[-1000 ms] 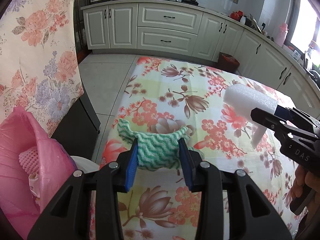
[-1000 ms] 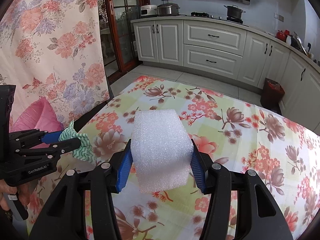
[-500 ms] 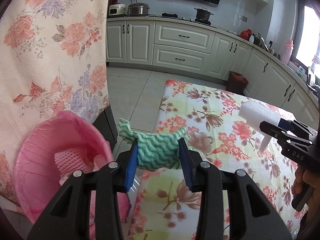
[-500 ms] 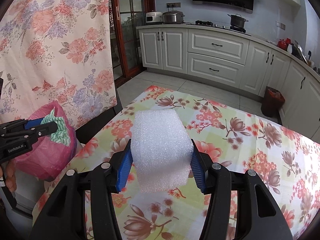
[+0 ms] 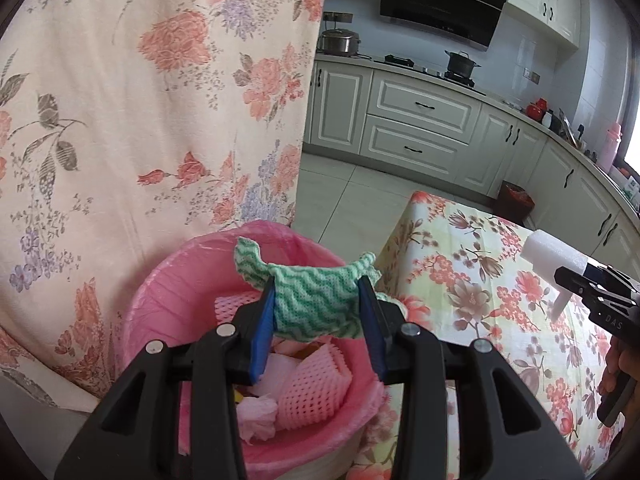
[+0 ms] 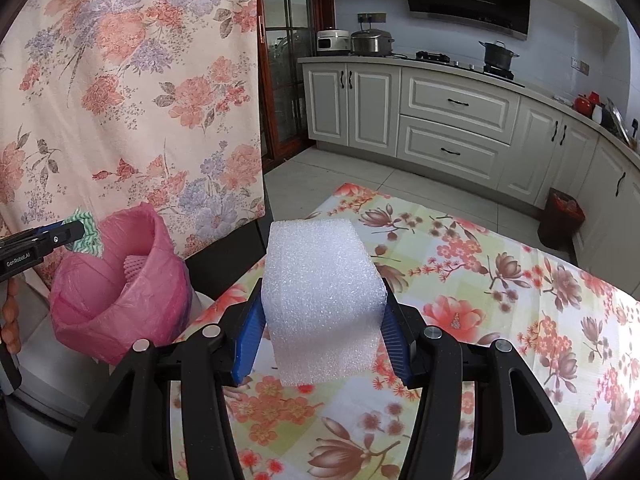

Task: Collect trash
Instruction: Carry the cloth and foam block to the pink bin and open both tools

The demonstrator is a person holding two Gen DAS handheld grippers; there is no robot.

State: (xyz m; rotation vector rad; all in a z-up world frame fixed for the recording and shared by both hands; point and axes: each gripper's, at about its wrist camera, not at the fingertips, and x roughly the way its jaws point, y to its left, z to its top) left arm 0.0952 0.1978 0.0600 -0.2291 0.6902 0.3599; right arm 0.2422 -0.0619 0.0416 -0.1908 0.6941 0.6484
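Observation:
My left gripper [image 5: 318, 320] is shut on a green and white wavy-striped cloth [image 5: 312, 300] and holds it above the open mouth of a bin lined with a pink bag [image 5: 160, 304]. The bin holds pink foam netting [image 5: 312, 392] and crumpled paper. My right gripper [image 6: 320, 328] is shut on a white foam block [image 6: 320, 296] above the left part of the floral table [image 6: 500, 288]. In the right wrist view the left gripper [image 6: 68, 232] and cloth sit at the far left over the pink bin [image 6: 120, 300]. In the left wrist view the foam block [image 5: 554, 254] and the right gripper are at the right.
A floral curtain [image 5: 140, 100] hangs right behind the bin. The table's left edge [image 5: 396, 240] is beside the bin. White kitchen cabinets [image 6: 440, 120] line the back and right walls. A small red-lined bin [image 6: 560, 220] stands on the floor by the cabinets.
My left gripper has carried the cloth left off the table until it is over the pink bin. My right gripper still holds the foam block and has drifted slightly toward the bin side.

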